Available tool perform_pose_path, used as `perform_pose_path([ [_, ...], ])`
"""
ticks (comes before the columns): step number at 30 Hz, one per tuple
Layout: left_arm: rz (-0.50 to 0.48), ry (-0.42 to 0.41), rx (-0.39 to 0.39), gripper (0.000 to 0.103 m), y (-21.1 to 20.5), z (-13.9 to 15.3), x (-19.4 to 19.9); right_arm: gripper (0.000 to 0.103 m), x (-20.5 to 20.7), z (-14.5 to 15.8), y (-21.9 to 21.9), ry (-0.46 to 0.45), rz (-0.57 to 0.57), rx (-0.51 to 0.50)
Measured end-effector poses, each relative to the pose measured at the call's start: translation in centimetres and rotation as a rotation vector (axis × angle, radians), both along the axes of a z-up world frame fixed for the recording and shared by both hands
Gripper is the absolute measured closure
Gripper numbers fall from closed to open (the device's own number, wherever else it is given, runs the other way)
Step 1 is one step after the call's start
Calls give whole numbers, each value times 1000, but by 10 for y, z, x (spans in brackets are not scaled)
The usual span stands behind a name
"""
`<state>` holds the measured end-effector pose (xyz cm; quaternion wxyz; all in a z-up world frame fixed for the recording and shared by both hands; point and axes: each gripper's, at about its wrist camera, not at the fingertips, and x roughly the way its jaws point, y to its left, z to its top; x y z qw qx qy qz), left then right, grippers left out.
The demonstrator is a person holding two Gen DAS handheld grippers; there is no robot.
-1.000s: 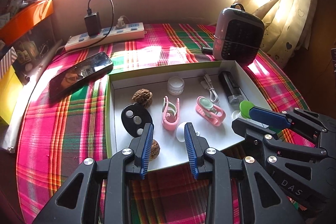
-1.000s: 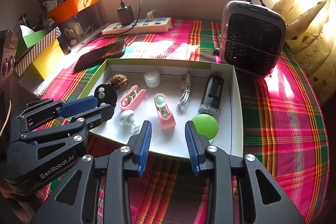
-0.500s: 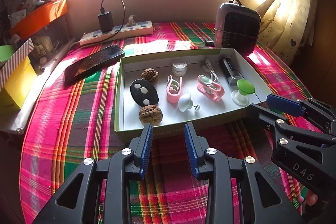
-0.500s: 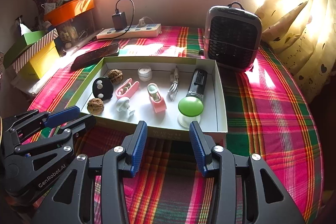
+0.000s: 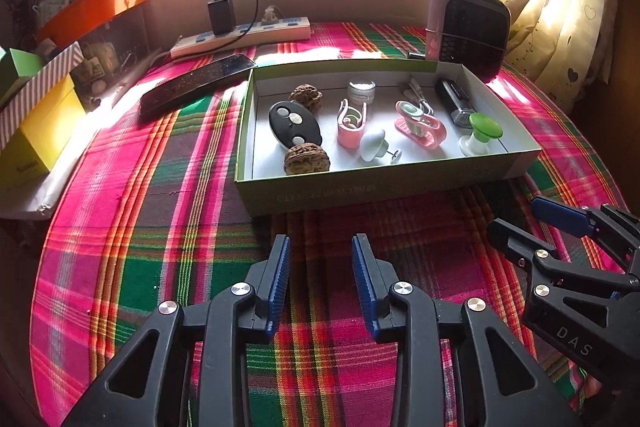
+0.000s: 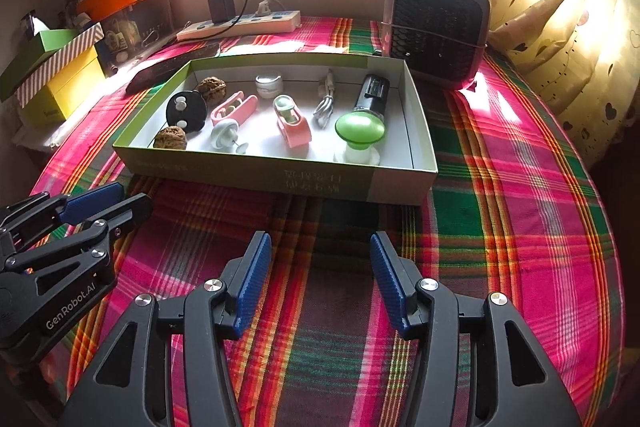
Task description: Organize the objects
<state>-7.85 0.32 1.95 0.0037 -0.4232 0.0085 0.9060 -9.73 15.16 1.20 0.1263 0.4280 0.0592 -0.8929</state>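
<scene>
The left gripper [image 5: 318, 281] hovered narrowly parted and empty over the plaid tablecloth [image 5: 160, 227], short of the shallow green-and-white cardboard box [image 5: 380, 183]. The right gripper [image 6: 320, 283] stood wider, also empty. Inside the box lay two brown walnuts [image 5: 307, 158], a black oval remote [image 5: 295, 125], pink clips [image 5: 420, 125] and a green-capped knob [image 6: 360, 131], seemingly upright. A low reach could catch the box's near wall and shove it, toppling the knob.

The left gripper [image 5: 320, 267] hovers with its jaws apart and empty over the plaid cloth [image 5: 160, 227], near the box [image 5: 360, 187] that holds two walnuts and small items.
</scene>
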Motion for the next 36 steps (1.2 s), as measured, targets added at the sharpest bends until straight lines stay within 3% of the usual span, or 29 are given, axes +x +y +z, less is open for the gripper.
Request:
perform_pose_path([
  [15,-5,-8,7,72,6,-11,5,35,10,-10,8,-13,-34,10],
  [18,-15,-7,9,68,7,-12,5,33,10,-10,9,-15,-41,11],
  [20,-24,-9,-3,63,10,-12,5,32,10,-10,8,-16,-41,12],
  [36,-23,-10,-2,61,9,-12,5,27,10,-11,8,-19,-48,15],
])
